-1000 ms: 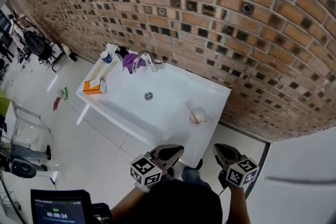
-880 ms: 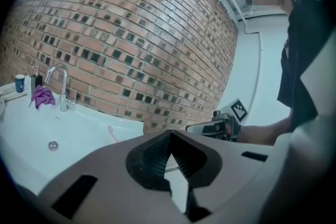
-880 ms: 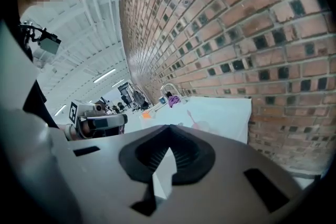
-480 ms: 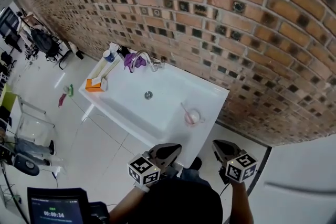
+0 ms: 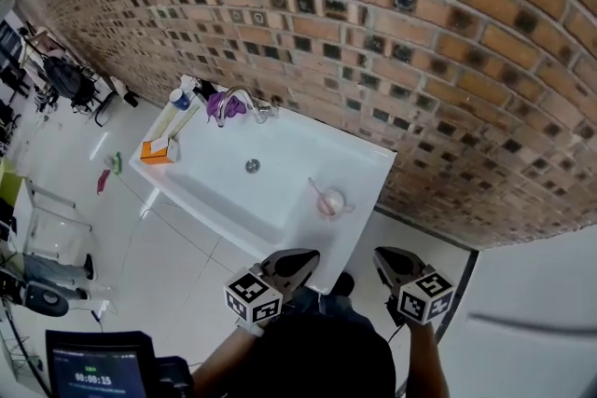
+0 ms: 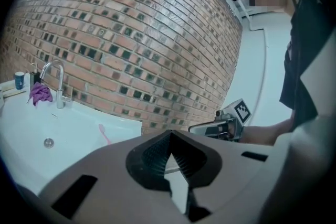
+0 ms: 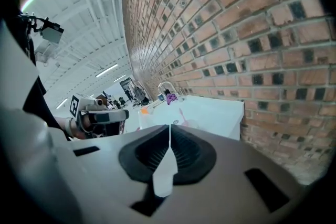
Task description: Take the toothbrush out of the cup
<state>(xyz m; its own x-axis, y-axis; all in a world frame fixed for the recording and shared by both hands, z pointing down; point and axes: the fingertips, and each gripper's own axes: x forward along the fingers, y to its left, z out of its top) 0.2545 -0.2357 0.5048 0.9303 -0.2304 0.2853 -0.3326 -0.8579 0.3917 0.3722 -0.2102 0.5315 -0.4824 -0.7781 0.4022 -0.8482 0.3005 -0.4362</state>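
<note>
This is looking like a staged bathroom corner sitting inside a big open lab or studio hall, not a real home. 1 white sink (image 5: 359,165) with a faucet (image 5: 233,98) is standing on thin legs against a brick wall (image 5: 420,61), and a cup (image 5: 329,200) holding a toothbrush (image 5: 318,190) is sitting on it. The glossy white tile floor (image 5: 121,228) is stretching off left toward dark office chairs (image 5: 70,81) and other gear. Long strip lights (image 7: 106,70) are glowing on a high industrial ceiling, and a screen (image 5: 98,368) is showing a timer readout.
</note>
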